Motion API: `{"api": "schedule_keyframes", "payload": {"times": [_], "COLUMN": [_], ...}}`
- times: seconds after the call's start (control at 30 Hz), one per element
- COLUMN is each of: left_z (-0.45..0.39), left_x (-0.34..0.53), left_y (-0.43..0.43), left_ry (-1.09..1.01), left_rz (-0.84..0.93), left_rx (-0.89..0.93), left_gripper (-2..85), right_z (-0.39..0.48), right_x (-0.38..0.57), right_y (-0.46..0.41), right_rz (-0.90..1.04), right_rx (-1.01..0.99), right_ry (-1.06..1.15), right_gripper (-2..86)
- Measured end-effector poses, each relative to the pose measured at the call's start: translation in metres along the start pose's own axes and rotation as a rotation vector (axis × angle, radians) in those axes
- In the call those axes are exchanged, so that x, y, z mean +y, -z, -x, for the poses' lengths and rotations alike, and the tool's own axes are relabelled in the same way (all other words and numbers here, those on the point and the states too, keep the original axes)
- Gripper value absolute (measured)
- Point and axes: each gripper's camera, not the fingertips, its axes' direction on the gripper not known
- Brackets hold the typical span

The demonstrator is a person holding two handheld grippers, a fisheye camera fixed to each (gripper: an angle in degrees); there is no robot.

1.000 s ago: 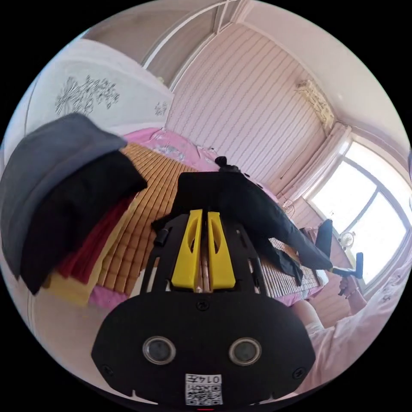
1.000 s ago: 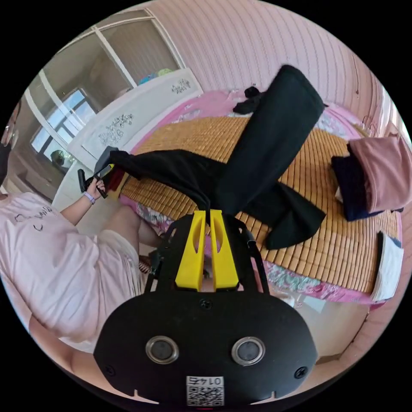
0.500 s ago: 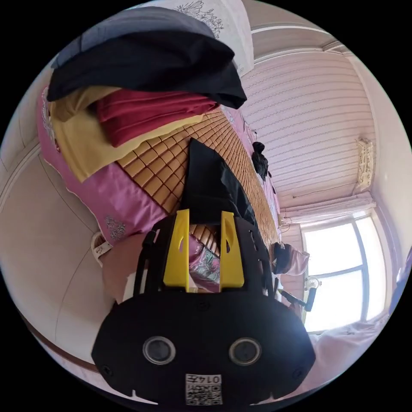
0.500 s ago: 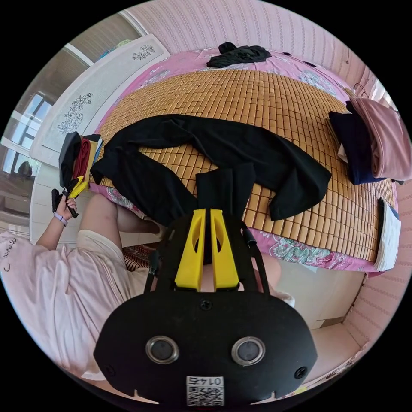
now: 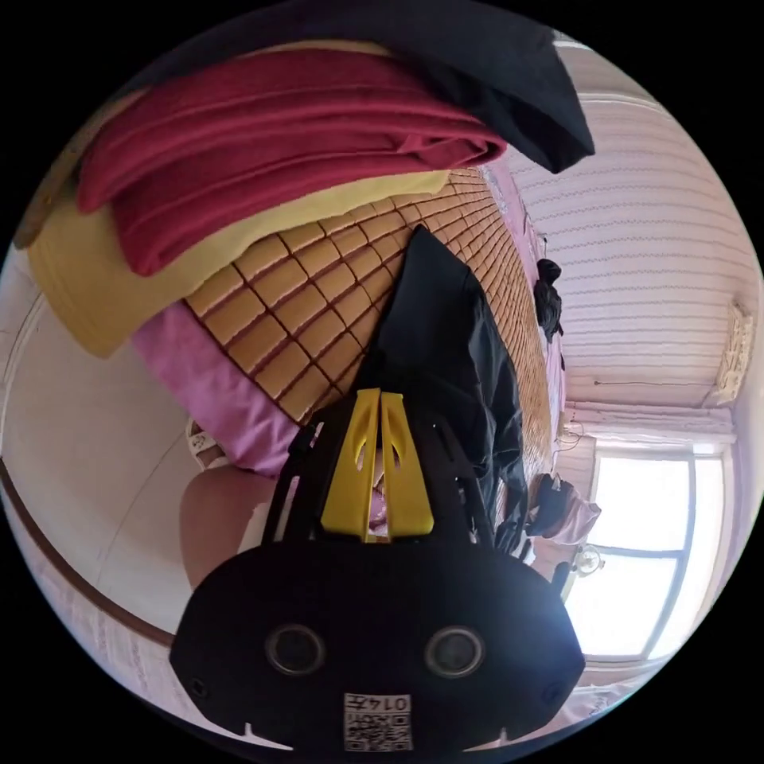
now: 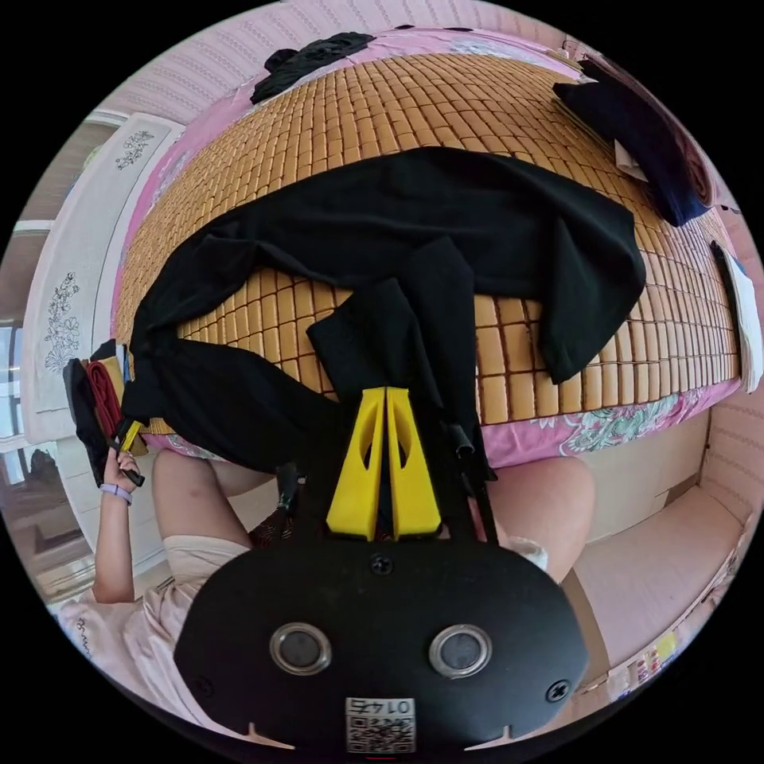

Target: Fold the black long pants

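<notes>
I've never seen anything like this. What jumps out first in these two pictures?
The black long pants lie sprawled across the woven bamboo mat on the bed, one corner pinched in the right gripper. In the left gripper view, a stack of folded clothes, a red garment most vivid, looms at the mat's edge, and the left gripper has its yellow jaws together at the pants' hem.

We're seeing the pants (image 6: 414,223) lying spread across the mat (image 6: 446,103) on the bed (image 6: 621,418), one end hanging over the near edge. A folded stack (image 6: 99,402) is sitting at one corner, another pile (image 6: 637,127) at the opposite side, and a bundle (image 6: 314,56) at the far edge.
</notes>
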Motion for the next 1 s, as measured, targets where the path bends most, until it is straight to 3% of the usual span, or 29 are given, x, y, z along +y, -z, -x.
{"api": "schedule_keyframes", "payload": {"times": [0.17,0.27,0.33,0.47,0.53,0.67,0.77,0.87,1.0], "left_z": [-0.022,-0.044,-0.072,-0.091,-0.091,-0.105,-0.103,-0.101,-0.12], "left_x": [-0.005,-0.005,-0.001,-0.001,0.002,0.016,0.022,0.018,0.017], "left_y": [0.022,0.023,0.008,-0.027,-0.05,-0.058,-0.057,-0.048,0.015], "left_ry": [-0.166,-0.306,-0.455,-0.443,-0.38,-0.459,-0.479,-0.433,-0.545], "left_rz": [-0.074,-0.051,0.013,0.119,0.192,0.157,0.164,0.153,-0.122], "left_rx": [-0.087,-0.126,-0.256,-0.335,-0.374,-0.56,-0.51,-0.449,-0.265], "left_gripper": [-0.8,0.2,6.7,12.6,10.8,3.6,-0.1,-0.8,-0.9], "right_z": [-0.014,-0.017,-0.013,0.004,0.006,0.001,-0.014,-0.038,-0.097], "right_x": [0.008,0.011,0.009,0.003,0.001,0.008,0.011,0.023,0.065], "right_y": [0.049,0.067,0.061,0.015,-0.005,-0.003,0.01,0.057,0.147], "right_rz": [-0.184,-0.227,-0.198,-0.028,0.038,-0.015,-0.014,-0.169,-0.509], "right_rx": [-0.147,-0.035,0.063,0.145,0.171,0.236,0.171,0.059,-0.117], "right_ry": [0.017,0.053,0.076,0.164,0.145,0.093,0.096,0.072,-0.042], "right_gripper": [0.2,0.9,2.2,8.8,8.8,2.1,-0.1,-0.5,-0.4]}}
